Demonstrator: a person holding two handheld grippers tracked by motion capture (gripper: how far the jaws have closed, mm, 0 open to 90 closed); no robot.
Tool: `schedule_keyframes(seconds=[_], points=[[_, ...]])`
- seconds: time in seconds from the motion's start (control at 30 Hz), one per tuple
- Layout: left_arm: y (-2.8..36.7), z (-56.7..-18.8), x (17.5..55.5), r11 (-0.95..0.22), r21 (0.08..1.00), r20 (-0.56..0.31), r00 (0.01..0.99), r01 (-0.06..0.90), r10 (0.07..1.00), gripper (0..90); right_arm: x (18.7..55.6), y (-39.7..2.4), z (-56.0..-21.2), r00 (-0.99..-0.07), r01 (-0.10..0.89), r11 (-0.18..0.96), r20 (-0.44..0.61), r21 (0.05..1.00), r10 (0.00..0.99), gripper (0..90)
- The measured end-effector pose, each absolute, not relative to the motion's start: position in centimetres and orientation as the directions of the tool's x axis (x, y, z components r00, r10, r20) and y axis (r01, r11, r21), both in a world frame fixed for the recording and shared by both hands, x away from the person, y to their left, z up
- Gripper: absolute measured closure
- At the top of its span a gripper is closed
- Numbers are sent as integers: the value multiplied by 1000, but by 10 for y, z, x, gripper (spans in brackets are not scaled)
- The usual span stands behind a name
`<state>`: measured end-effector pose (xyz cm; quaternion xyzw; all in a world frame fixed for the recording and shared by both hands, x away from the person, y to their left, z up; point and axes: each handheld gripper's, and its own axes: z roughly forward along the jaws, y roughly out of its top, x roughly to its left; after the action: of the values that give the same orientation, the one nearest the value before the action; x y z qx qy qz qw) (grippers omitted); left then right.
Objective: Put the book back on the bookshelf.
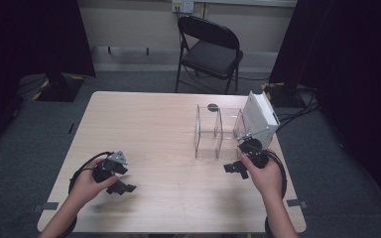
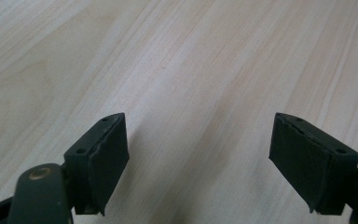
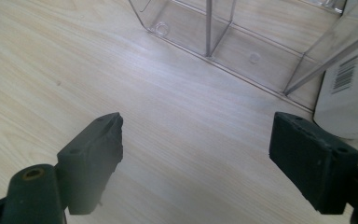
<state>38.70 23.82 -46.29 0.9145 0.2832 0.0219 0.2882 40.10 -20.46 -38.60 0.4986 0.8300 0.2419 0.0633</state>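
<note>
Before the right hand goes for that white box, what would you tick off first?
1. Right tool open, nothing between its jaws: ok.
2. Left tool open and empty, over bare table: ok.
3. White box standing in the clear divider rack, at its right end: ok.
4. Bare wood between right tool and rack: ok.
5. Box upright: not ok, it tilts.
6. Whether the box sits loose or wedged in its slot: cannot tell.

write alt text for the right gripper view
The right gripper hangs open over a pale wooden table, nothing between its black jaws. Ahead stands a clear plastic organizer with dividers; a white box bearing a barcode sits at its right.
</note>
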Motion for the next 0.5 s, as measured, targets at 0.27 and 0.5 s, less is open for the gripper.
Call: schedule_keyframes(seconds=[0.27,0.5], points=[[237,-463,386,-664,545,-126,833,512,539,191,400,-199,-391,-512,788,398,141,471,847,172],[237,-464,387,-681,535,-121,842,501,525,191,399,-194,-397,-521,784,403,145,472,841,171]])
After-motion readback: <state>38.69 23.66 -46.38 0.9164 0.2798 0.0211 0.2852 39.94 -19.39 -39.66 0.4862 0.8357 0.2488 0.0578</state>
